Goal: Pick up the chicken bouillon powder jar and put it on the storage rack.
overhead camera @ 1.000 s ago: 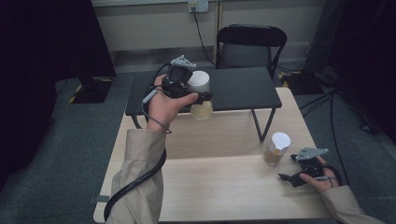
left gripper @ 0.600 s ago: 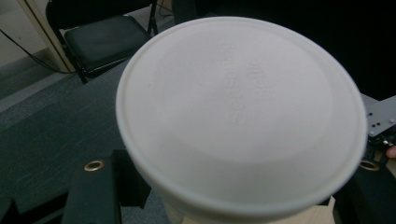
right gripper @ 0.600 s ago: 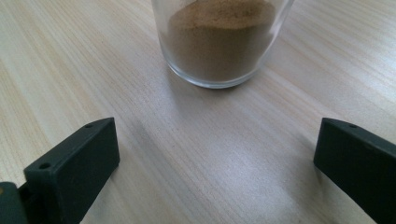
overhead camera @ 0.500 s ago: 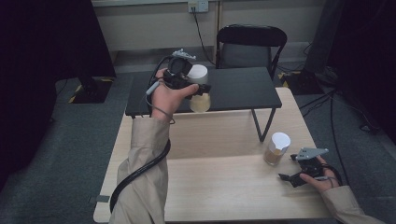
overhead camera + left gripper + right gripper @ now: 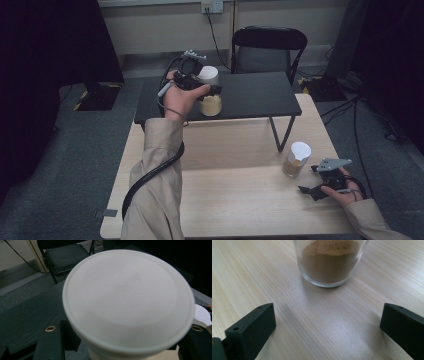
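The left gripper [image 5: 212, 91] has its fingers clamped on the glass body of a white-lidded jar [image 5: 210, 102] of pale powder, holding it over the black shelf [image 5: 250, 97] that stands at the far side of the desk [image 5: 225, 200]. The jar looks rigid, smooth and breakable, fairly light, with weight low in the powder; a grip on the glass below the lid [image 5: 128, 300] seems safest, since the lid may pull off. The right gripper [image 5: 312, 189] rests on the desk, fingers spread apart and empty, just short of a 2nd jar [image 5: 329, 262] holding darker brown powder.
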### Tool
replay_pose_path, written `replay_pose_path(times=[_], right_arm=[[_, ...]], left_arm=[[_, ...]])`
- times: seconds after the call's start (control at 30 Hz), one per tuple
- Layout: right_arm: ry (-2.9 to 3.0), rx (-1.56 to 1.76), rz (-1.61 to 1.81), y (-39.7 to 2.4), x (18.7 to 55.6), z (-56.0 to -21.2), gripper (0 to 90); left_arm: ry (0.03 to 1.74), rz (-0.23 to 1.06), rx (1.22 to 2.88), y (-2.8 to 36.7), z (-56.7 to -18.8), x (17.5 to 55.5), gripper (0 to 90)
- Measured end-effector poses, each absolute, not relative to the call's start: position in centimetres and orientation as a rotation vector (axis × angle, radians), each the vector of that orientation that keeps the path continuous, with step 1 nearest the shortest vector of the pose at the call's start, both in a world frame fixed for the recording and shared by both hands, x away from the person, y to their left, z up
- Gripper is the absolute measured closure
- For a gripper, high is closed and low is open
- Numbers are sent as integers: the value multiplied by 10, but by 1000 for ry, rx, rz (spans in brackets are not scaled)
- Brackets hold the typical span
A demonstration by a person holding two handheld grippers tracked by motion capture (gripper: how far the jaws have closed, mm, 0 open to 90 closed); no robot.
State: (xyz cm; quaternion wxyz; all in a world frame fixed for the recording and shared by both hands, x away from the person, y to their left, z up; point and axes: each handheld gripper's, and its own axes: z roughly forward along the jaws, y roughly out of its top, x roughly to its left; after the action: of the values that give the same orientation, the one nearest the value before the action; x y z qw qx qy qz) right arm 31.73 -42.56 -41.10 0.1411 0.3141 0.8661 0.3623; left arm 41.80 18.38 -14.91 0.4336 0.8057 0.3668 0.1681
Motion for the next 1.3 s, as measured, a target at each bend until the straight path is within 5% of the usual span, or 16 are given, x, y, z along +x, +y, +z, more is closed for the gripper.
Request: replay_pose_path(times=[0.8, 1.3], right_arm=[[2501, 907, 1046, -426, 317, -411, 0], [2500, 909, 1046, -425, 317, -411, 0]], left_arm=[[916, 473, 1958, 181, -161, 413, 336], [990, 501, 1902, 177, -165, 399, 74]])
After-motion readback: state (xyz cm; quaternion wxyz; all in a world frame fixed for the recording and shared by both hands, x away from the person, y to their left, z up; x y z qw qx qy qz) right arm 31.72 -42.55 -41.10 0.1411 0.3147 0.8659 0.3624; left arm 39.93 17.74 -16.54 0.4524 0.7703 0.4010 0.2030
